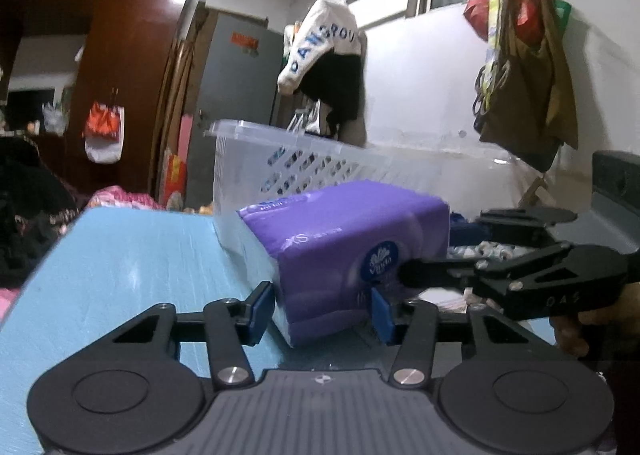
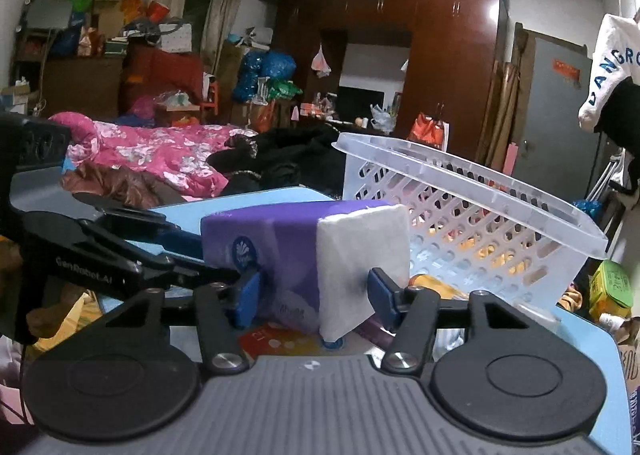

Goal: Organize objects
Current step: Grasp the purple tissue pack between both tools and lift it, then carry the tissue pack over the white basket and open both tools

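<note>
A purple tissue pack [image 1: 344,251] is held up over the blue table [image 1: 120,267], in front of a translucent white perforated basket [image 1: 304,171]. My left gripper [image 1: 324,309] is shut on one end of the pack. My right gripper [image 2: 314,293] is shut on the other end, where the white tissue face [image 2: 360,267] of the pack [image 2: 280,251] shows. Each gripper shows in the other's view: the right one [image 1: 408,275] comes in from the right, the left one [image 2: 224,275] from the left. The basket [image 2: 460,223] stands tilted behind the pack.
Under the pack lie an orange-and-yellow packet [image 2: 276,339] and other small items. A green box [image 2: 610,289] sits right of the table. Clothes [image 1: 332,67] and bags [image 1: 524,87] hang on the wall behind. A bed with a pink quilt [image 2: 160,155] lies beyond the table.
</note>
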The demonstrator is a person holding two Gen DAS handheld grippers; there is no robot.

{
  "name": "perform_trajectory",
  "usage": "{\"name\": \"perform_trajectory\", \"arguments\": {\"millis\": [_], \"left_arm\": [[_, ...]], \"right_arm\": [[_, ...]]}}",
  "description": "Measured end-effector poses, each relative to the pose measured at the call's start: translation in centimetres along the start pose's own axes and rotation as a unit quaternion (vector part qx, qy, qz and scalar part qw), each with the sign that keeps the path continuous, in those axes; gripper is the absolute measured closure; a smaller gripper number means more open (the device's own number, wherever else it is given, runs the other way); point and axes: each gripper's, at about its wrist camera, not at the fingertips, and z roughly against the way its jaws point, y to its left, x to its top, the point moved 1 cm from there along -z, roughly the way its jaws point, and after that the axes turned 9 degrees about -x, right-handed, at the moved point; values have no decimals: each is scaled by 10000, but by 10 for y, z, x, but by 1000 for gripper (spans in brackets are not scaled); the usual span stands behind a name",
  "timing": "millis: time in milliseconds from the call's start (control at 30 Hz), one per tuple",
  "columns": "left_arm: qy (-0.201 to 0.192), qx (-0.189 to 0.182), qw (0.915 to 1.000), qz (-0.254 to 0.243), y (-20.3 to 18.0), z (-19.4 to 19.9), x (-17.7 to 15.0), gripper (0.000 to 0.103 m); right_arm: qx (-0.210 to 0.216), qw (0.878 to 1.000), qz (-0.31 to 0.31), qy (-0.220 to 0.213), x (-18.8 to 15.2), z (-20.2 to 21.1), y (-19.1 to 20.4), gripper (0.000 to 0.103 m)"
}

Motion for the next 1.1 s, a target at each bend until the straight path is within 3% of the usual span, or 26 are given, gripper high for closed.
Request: {"name": "perform_trajectory", "arguments": {"millis": [367,600,767,867,1100], "left_arm": [[-334,113,9988,-327,-25,14,19,52],[-576,231,9933,-974,-62,12,71,52],[-710,175,9887,-1310,-76,-12,126,52],[-591,183,9882,-1398,-76,-38,153,52],[-455,240,9875,-1493,-71,-73,174,52]], "right_arm": [[66,9989,-221,-406,5,11,-8,45],[-119,9959,-328,-839,34,32,-25,45],[-376,9930,-330,-1070,79,39,-58,45],[-530,9925,-378,-1038,101,27,-78,45],[-583,9924,-730,-802,115,-10,-109,45]]}}
